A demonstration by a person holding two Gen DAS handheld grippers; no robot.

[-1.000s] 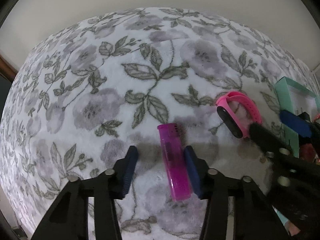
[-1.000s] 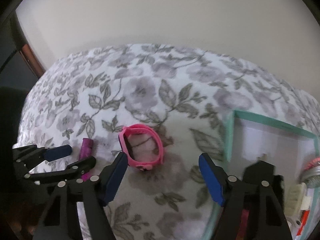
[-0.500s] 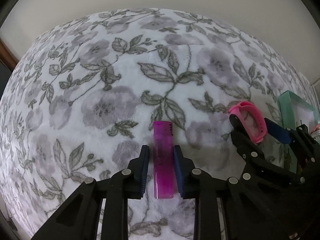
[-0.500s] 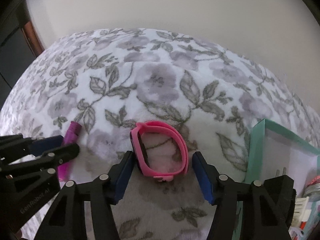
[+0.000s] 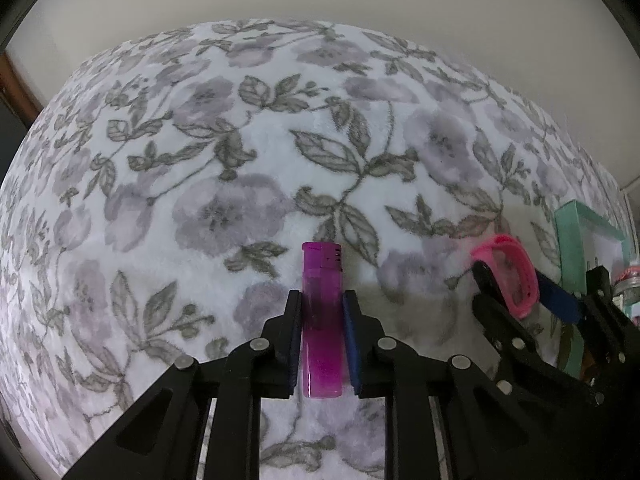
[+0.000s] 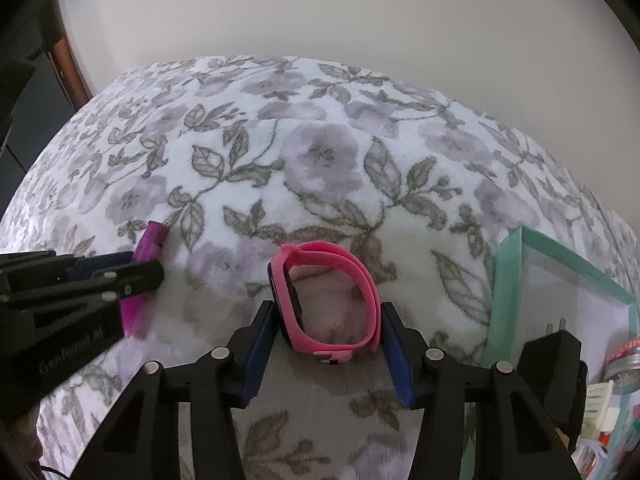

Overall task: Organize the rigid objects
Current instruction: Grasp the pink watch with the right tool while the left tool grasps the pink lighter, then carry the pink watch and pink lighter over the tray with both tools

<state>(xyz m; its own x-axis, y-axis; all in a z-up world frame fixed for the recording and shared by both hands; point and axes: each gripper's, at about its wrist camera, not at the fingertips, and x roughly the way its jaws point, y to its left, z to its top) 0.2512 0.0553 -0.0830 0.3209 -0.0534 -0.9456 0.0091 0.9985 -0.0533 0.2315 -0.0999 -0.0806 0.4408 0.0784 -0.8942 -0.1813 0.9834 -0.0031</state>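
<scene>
A translucent purple lighter lies on the floral blanket, its cap pointing away. My left gripper points steeply down over it and its jaws are closing, with both blue pads against the lighter's sides. To the right, a pink wristband with a black face stands on its edge. My right gripper is closing around the band, and its pads touch the band's two sides. In the right wrist view the left gripper shows at the left edge, with the lighter poking out beyond it.
A mint-green open box sits just right of the wristband, holding a black plug, a jar with a glittery lid and other small items. A plain wall rises behind the blanket. Dark furniture stands at the left edge.
Both grippers have narrowed from wide open. The left pads have come in onto the lighter. The right gripper moved forward over the wristband and its pads now touch it.
</scene>
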